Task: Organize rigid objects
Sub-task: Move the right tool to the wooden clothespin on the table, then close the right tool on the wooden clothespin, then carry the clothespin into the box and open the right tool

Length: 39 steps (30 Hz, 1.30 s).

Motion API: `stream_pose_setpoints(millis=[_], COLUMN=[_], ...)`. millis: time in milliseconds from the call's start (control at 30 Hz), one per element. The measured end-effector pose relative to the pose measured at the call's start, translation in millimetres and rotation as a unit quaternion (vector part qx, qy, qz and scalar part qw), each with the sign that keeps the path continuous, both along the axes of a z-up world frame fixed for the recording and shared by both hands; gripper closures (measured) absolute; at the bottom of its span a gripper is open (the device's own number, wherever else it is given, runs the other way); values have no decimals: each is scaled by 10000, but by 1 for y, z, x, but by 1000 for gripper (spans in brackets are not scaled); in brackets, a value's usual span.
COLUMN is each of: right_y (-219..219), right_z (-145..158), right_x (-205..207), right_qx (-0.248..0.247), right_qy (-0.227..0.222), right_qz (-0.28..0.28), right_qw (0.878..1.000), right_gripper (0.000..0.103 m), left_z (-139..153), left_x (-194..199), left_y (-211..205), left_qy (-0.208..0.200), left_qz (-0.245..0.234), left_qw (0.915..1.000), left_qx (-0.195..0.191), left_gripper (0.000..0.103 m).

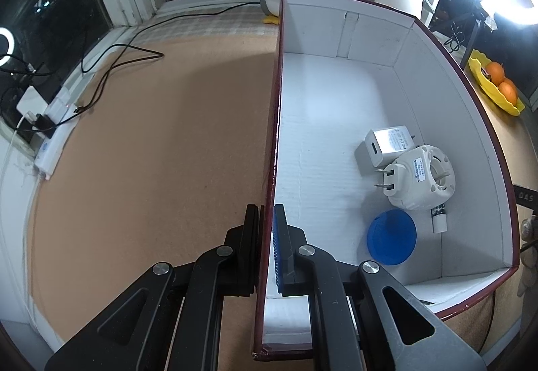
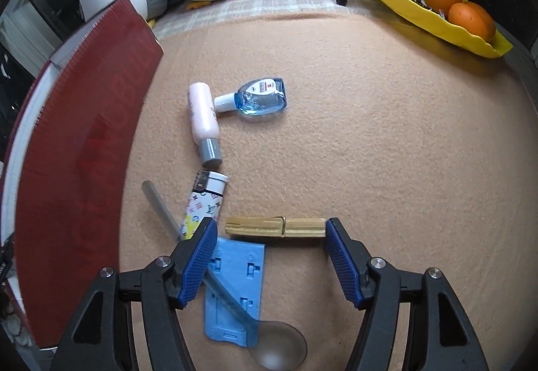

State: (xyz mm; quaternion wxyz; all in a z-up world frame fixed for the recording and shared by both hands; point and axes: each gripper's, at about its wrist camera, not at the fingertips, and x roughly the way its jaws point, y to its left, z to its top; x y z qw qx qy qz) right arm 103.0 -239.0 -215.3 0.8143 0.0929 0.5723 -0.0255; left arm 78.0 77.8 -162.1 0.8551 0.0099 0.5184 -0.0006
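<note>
On the tan-felt counter, biggest item is the red box with a white inside; left tongs are pinched on its near side wall, one finger outside and the blue pad inside, steadying it. Already in the box: white USB charger, round white plug adapter, blue round lid, and a small white tube against the far wall. Outside, beside the box's red wall: blue plastic plate with a clear spoon lying across it, pink bottle with a grey cap, clear blue bottle touching it, patterned lighter, and a wooden clothespin. Right tongs are spread, nothing held, straddling the clothespin lengthwise, tips near each end. Looks like the clothespin is the next pick. Risks: gripping end to end could make it pivot or pop out; left pad sits over the lighter and plate edge, so closing may drag those or snag the spoon handle. If the left grip slips, the box shifts.
</note>
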Motion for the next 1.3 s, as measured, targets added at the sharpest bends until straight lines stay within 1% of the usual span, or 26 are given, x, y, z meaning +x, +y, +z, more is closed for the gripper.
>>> stream_pose_setpoints(millis=[167,200,233,367,567,700,933,1133,1300], right_y=[0,0,-1,-5,-5,-8,-4,17,44], right_z=[-1,-1,-1,-1,3,17,58,90,113], right_x=[4,5,5,5,0,-9,-20,-29,-31], right_qx=[-71,-80,-87,5,-117,-201,-155,-71,20], right_qy=[8,4,-1,-34,-150,-334,-789,-1186,-1458], right_qz=[62,84,84,82,81,36,113,375,745], right_qw=[10000,9999,9999,10000,9998,9992,9967,9922,9865], right_gripper=[41,42,46,46,46,46,46,46,46], left_z=[0,0,0,0,0,0,0,0,1], left_x=[-1,-1,-1,-1,-1,-2,-1,-1,-1], left_y=[0,0,0,0,0,0,1,1,1], left_qy=[-2,0,-1,-3,-5,-18,-24,-27,-30], left_qz=[20,18,19,16,20,22,31,37,52], left_qw=[10000,10000,10000,10000,10000,10000,10000,10000,10000], left_qx=[-10,-10,-10,-8,-14,-27,-42,-45,-48], left_gripper=[96,96,96,96,96,96,96,96,96])
